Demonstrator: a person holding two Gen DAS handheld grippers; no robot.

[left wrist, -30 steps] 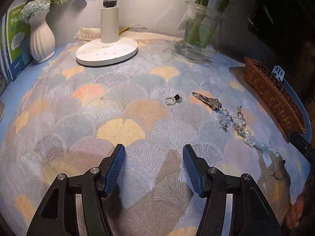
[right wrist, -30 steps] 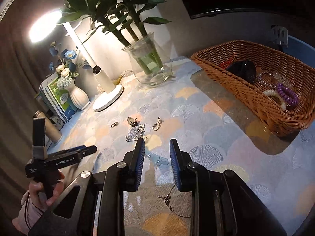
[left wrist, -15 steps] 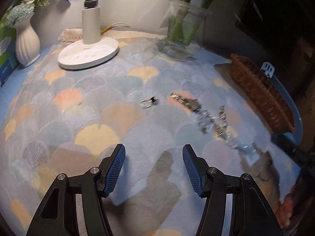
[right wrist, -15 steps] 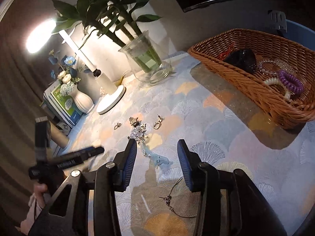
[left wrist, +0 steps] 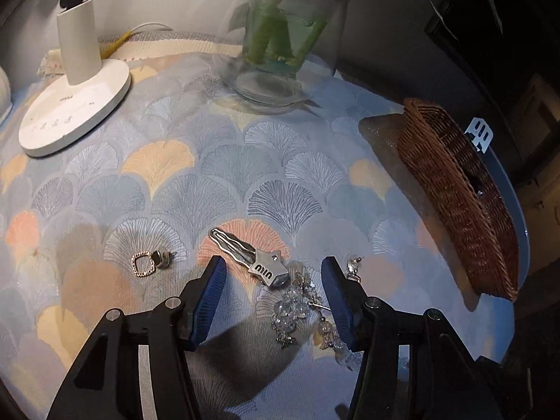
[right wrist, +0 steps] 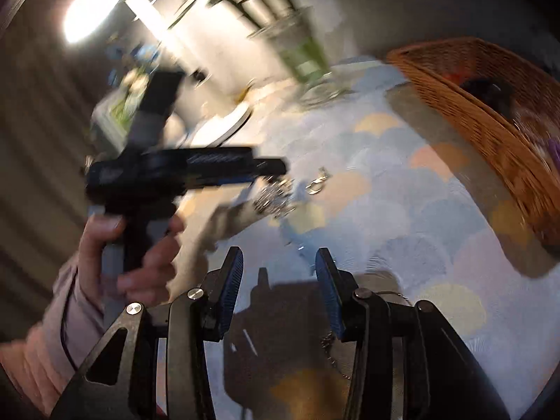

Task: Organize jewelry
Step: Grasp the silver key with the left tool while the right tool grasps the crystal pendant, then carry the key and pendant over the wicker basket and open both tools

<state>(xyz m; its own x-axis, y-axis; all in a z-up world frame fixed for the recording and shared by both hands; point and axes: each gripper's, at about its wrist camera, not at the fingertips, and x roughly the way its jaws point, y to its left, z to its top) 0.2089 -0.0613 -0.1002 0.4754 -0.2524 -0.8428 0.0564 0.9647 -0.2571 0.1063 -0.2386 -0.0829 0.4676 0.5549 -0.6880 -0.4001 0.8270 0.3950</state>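
Note:
My left gripper (left wrist: 273, 273) is open just above the patterned cloth. Between its fingers lie a silver star hair clip (left wrist: 250, 257) and a heap of clear crystal beads (left wrist: 297, 309). A square-loop earring (left wrist: 149, 262) lies left of the left finger and a small stud earring (left wrist: 354, 267) by the right finger. A wicker basket (left wrist: 458, 206) stands at the right. My right gripper (right wrist: 278, 266) is open and empty above the cloth; its view is blurred. It shows the left gripper (right wrist: 266, 168) over the beads (right wrist: 276, 197), a thin chain (right wrist: 330, 353) and the basket (right wrist: 483, 119).
A white lamp base (left wrist: 75, 113) stands at the back left and a glass vase with green stems (left wrist: 283, 45) at the back middle. The basket holds dark and purple items, blurred in the right wrist view.
My left gripper has moved forward and right and now straddles the hair clip and beads. My right gripper's fingers have opened wider and its view has swung with blur.

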